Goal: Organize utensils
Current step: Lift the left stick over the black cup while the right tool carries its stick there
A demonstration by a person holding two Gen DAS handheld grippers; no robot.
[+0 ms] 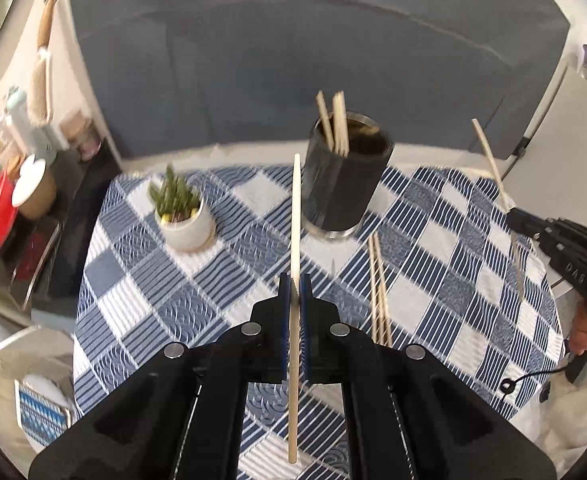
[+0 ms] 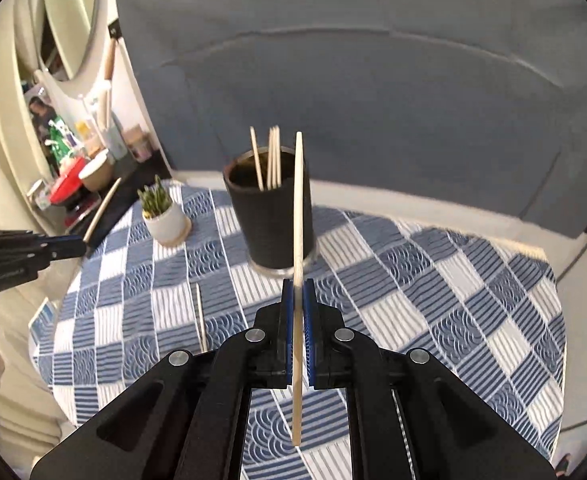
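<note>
Both grippers clamp one chopstick each above the checked surface; holder cup stands at frame centre.

Left wrist view: left gripper (image 1: pixel 295 286) jaws closed on a pale chopstick (image 1: pixel 295 208) running up the frame middle, lifted clear of the blue-white cloth surface (image 1: pixel 133 280); dark holder cup (image 1: pixel 343 184) upper centre with chopsticks inside; loose chopstick pair (image 1: pixel 379 288) lying on the cloth just right of the jaws; potted plant (image 1: pixel 183 212) centre left; right gripper (image 1: pixel 511 210) at right edge, holding a stick. Right wrist view: right gripper (image 2: pixel 298 290) jaws closed on its own chopstick (image 2: pixel 298 208), crossing in front of the cup (image 2: pixel 269 220); single stick (image 2: pixel 200 316) on the cloth lower left; plant (image 2: pixel 165 216) left of cup; left gripper (image 2: pixel 83 246) at left edge, gripping a stick.
</note>
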